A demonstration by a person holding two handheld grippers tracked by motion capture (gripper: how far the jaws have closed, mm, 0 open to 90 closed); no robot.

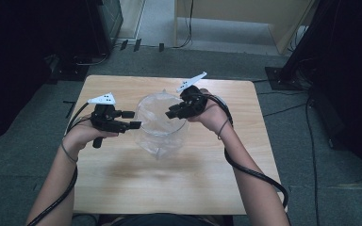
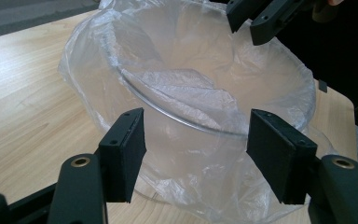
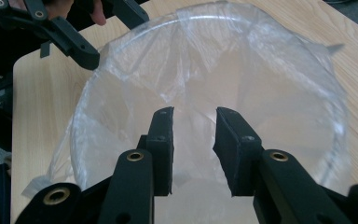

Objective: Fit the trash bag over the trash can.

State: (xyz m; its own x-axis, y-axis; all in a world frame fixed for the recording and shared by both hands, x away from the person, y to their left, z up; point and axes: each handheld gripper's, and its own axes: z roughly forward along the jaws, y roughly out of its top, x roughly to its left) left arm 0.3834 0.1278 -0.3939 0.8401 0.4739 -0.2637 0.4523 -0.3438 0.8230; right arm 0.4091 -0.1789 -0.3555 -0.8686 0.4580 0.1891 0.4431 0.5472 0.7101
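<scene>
Lining a clear bowl (image 1: 161, 123) with a thin plastic bag (image 2: 182, 91) at mid-bench (image 1: 122, 188).

Left gripper (image 1: 133, 119) parked at the bowl's left rim, fingers (image 2: 123, 151) spread wide, gripping nothing. Right gripper (image 1: 170, 113) hovering over the far-right rim, fingers (image 3: 162, 144) narrowed but apart, nothing visibly pinched. Likely trouble: film slipping off the rim and sagging inward if caught by too little material, tearing if pulled hard, or the light bowl sliding while unsteadied.

A bowl (image 1: 161, 123) stood mid-table (image 1: 122, 183), a bag (image 2: 191, 88) lining it. The left gripper (image 1: 133, 119) sat at its left rim, the right gripper (image 1: 169, 113) over its far-right rim.
</scene>
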